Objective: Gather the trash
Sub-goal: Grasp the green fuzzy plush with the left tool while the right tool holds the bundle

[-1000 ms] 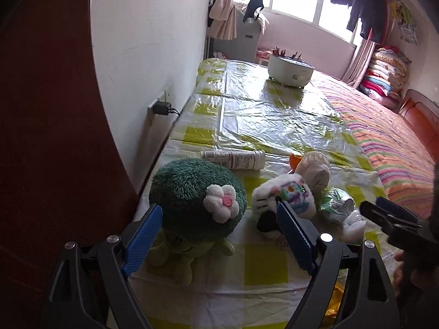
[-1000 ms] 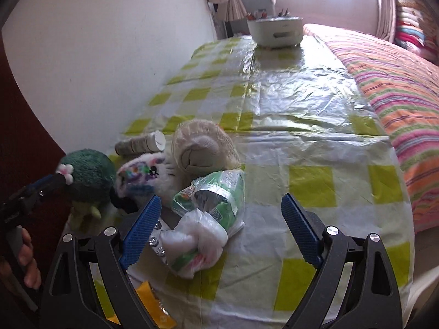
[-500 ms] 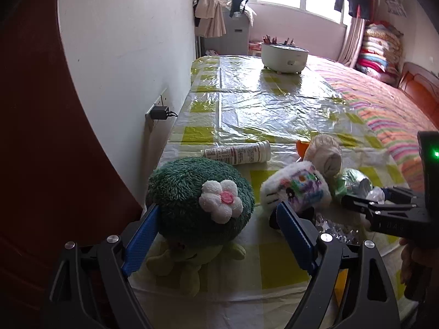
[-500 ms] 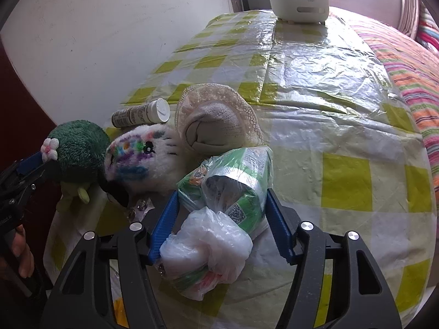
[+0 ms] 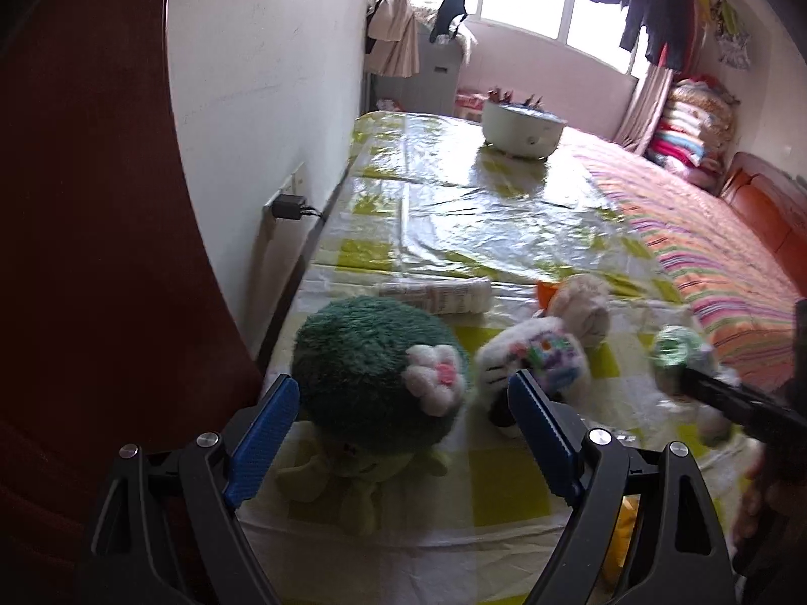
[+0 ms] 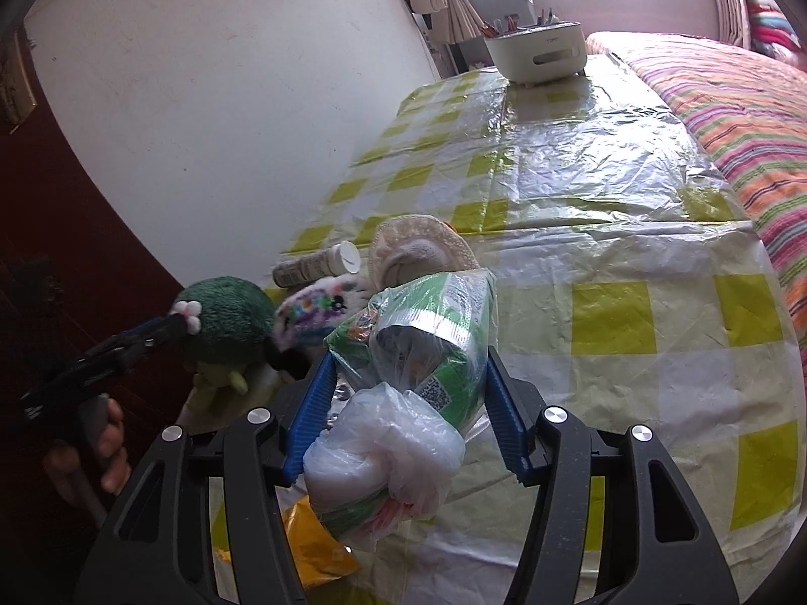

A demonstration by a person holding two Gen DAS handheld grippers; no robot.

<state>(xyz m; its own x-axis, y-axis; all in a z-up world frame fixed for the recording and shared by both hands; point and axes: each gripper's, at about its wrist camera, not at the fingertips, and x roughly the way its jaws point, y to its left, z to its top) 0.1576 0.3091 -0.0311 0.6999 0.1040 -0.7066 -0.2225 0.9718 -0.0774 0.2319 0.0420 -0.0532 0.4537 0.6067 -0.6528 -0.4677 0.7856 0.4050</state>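
Observation:
My right gripper (image 6: 408,368) is shut on a green and white plastic trash bag (image 6: 428,333) with a knotted clear end (image 6: 383,448), lifted above the table. It also shows in the left wrist view (image 5: 678,353), held by the right gripper's black fingers (image 5: 726,396). My left gripper (image 5: 403,408) is open and empty, its blue pads either side of a green plush toy (image 5: 373,373) with a pink flower. A yellow wrapper (image 6: 312,549) lies at the table's near edge.
A checked, plastic-covered table (image 6: 605,191) carries a white plush cat (image 5: 534,358), a beige plush (image 6: 418,252), a lying bottle (image 5: 439,295) and a white container (image 5: 522,128) at the far end. A wall with a plugged charger (image 5: 290,206) is left, a striped bed (image 5: 706,252) right.
My right gripper closed on the trash bag and lifted it off the table. My left gripper stayed open near the green plush, shifting slightly.

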